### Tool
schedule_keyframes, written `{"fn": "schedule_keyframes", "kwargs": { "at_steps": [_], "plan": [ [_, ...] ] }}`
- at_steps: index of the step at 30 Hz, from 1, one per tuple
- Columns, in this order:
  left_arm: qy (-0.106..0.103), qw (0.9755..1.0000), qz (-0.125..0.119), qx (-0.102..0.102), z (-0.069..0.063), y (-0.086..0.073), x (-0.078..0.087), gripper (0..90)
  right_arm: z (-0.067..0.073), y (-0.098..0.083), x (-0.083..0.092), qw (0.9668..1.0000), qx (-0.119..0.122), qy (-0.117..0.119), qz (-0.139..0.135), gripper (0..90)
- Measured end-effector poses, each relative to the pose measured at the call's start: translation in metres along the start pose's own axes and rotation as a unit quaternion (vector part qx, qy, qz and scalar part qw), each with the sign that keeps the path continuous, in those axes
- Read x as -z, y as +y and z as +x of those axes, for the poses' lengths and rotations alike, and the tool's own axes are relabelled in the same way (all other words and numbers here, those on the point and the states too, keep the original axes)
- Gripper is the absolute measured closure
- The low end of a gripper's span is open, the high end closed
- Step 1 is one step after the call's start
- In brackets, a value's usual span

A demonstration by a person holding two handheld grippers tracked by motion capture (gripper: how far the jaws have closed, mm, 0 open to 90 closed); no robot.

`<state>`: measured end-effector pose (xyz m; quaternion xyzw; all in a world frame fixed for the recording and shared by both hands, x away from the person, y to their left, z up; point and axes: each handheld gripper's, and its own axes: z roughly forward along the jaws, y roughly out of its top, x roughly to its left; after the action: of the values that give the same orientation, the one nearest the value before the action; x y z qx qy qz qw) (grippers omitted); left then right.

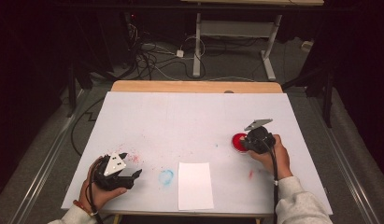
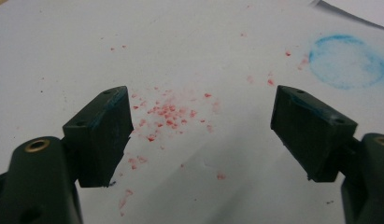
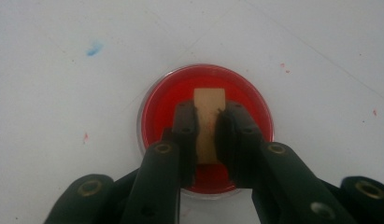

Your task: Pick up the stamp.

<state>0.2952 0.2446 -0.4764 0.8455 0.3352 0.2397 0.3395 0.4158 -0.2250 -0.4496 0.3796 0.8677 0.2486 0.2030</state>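
Stamp (image 3: 209,122) and red dish (image 3: 157,109) are the pair that matters here: the small tan block is pinched between the fingers (image 3: 185,128) of the right gripper (image 3: 208,140) and sits straight over the middle of the dish, its long axis running along the line of the fingers, its far end poking out past their tips. Whether its underside is resting in the red paint or hanging just above it I cannot tell from this angle; it looks very close.

From the high view the dish (image 1: 236,141) lies on the right part of the worktop (image 1: 189,116), touching or just under the right gripper (image 1: 258,138). The sheet of white paper (image 1: 195,185) lies nearer the person than the dish and toward the left gripper, with the worktop's front edge just beyond it. So the likely next move, by my reading, is a lift clear of the dish's rim and a carry toward that sheet, keeping the block level so its inked face lands flat.

Left gripper (image 1: 116,171) rests on the far side of the paper from the dish, its fingers (image 2: 102,135) spread wide with nothing between them, over a scatter of red specks (image 2: 167,114). A faint blue ring (image 2: 347,60) marks the worktop between it and the paper. The right hand is plainly the nearer one to the dish.
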Motion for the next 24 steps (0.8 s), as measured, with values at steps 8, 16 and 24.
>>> {"fn": "schedule_keyframes", "kwargs": {
  "at_steps": [8, 16, 24],
  "plan": [
    [0.001, 1.0000, 0.004, 0.000, 0.000, 0.000, -0.001, 20.8, 0.003, 0.001, 0.000, 1.0000, 0.004, -0.008, 0.000, 76.3],
    [0.000, 1.0000, 0.004, -0.001, 0.000, 0.000, -0.001, 20.8, -0.001, -0.001, 0.002, 0.9999, -0.007, 0.001, -0.012, 76.3],
    [-0.004, 1.0000, 0.000, 0.002, 0.002, -0.002, -0.001, 20.8, -0.007, 0.005, 0.025, 0.9986, -0.013, -0.003, -0.052, 76.3]
  ]
}}
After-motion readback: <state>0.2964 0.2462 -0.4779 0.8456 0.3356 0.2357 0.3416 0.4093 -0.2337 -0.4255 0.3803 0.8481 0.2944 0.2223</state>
